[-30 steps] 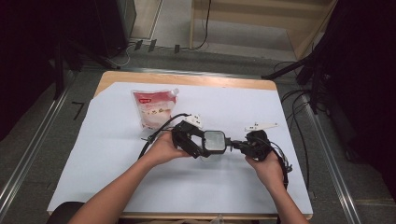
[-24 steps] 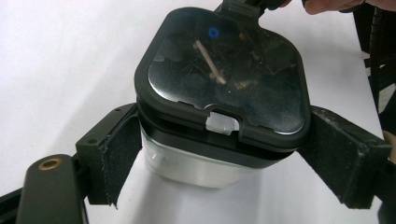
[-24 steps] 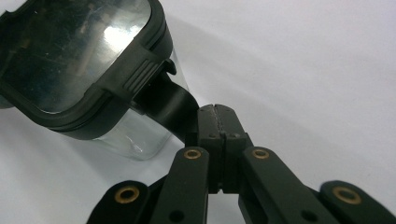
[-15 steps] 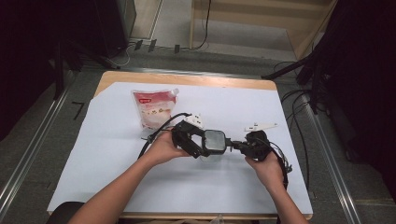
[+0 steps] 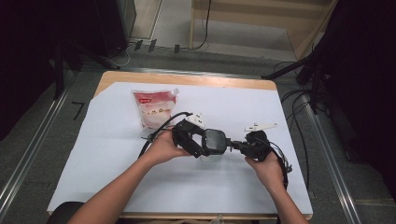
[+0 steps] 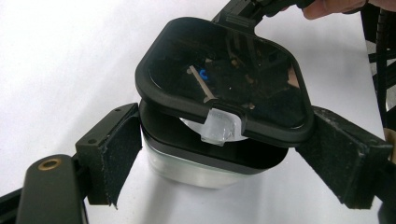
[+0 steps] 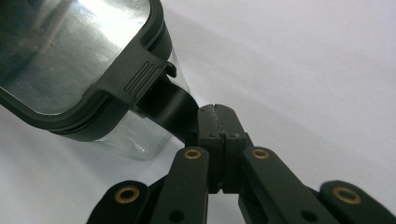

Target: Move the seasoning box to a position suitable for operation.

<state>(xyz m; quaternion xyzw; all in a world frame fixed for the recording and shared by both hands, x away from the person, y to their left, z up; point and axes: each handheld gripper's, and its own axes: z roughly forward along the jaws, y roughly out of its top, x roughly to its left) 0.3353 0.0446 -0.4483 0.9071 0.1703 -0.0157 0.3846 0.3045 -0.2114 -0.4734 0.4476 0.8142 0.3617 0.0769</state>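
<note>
A dark room with black stands and cables surrounds a wooden table (image 5: 187, 78) that fills the middle of the high view, almost wholly covered by a white sheet (image 5: 107, 158). The sheet lies bare along its left, lower and upper right parts, with open room out to every edge. At its upper left lies a spouted pouch (image 5: 153, 108) with a red top and pale printed contents, well apart from the hands.

At the centre of the sheet stands a clear container (image 6: 196, 170) with a black rim; what is inside cannot be told. Its black, glossy-topped lid (image 6: 224, 77) sits tilted over it, one side raised, a clear tab at its front edge.

The left gripper (image 6: 233, 156) stands wide, its felt pads (image 6: 116, 149) just beside the container's two sides; whether they press cannot be told. The right gripper (image 7: 218, 140), at lower centre of its own view, has its jaws clamped together on the lid's black latch tab (image 7: 170, 107).
</note>
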